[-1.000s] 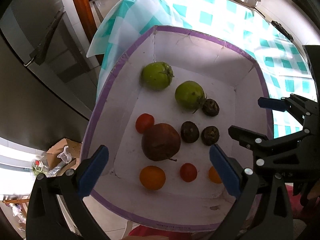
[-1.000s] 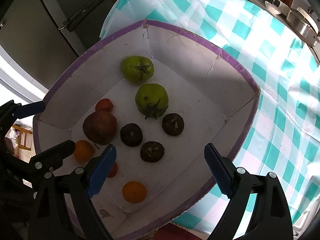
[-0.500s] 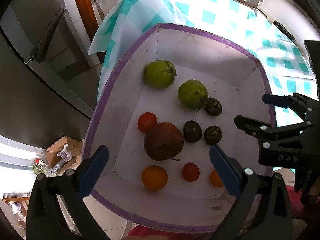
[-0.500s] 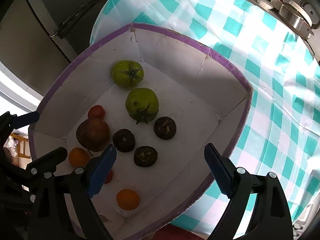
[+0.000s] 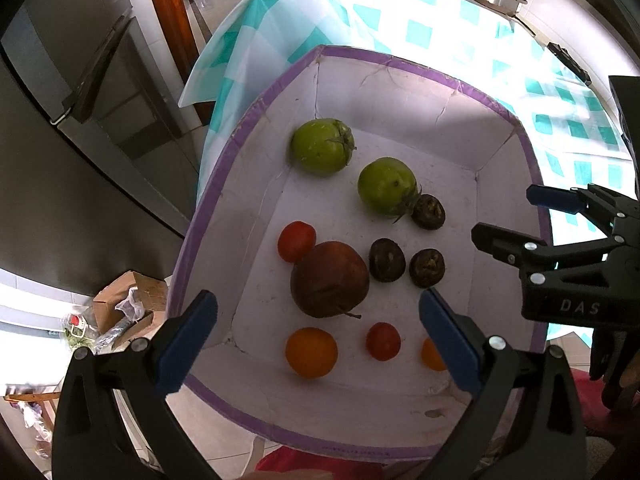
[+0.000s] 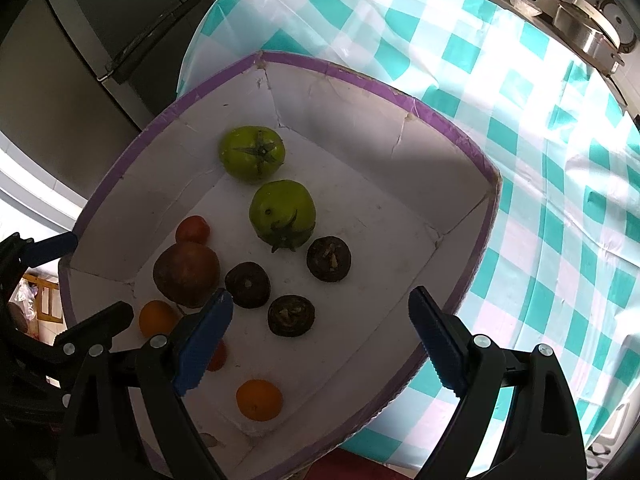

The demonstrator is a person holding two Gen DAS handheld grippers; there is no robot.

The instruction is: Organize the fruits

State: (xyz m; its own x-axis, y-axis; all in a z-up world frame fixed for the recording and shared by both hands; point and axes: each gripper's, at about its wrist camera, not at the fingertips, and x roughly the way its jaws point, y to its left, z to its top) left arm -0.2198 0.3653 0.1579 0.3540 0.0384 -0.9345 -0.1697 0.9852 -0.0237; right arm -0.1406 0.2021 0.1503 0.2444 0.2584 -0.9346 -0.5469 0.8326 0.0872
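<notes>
A white cardboard box with a purple rim (image 5: 224, 168) (image 6: 448, 128) lies on a checked table and holds loose fruit. Inside are two green tomatoes (image 5: 322, 152) (image 6: 282, 210), a large dark red fruit (image 5: 329, 278) (image 6: 186, 274), three dark brown fruits (image 5: 427, 267) (image 6: 290, 315), small red tomatoes (image 5: 296, 241) (image 6: 193, 229) and small oranges (image 5: 311, 352) (image 6: 259, 399). My left gripper (image 5: 316, 338) is open and empty above the box's near end. My right gripper (image 6: 318, 336) is open and empty above the box's near right side; it also shows in the left wrist view (image 5: 520, 216).
A teal and white checked tablecloth (image 6: 540, 160) covers the table. Steel pots (image 6: 588, 28) stand at the far edge. A grey fridge (image 5: 80, 120) is at the left. A cardboard box with clutter (image 5: 124, 308) lies on the floor below.
Both grippers have drawn slightly back and to the right over the box; the fruit has not moved. Both stay open and empty.
</notes>
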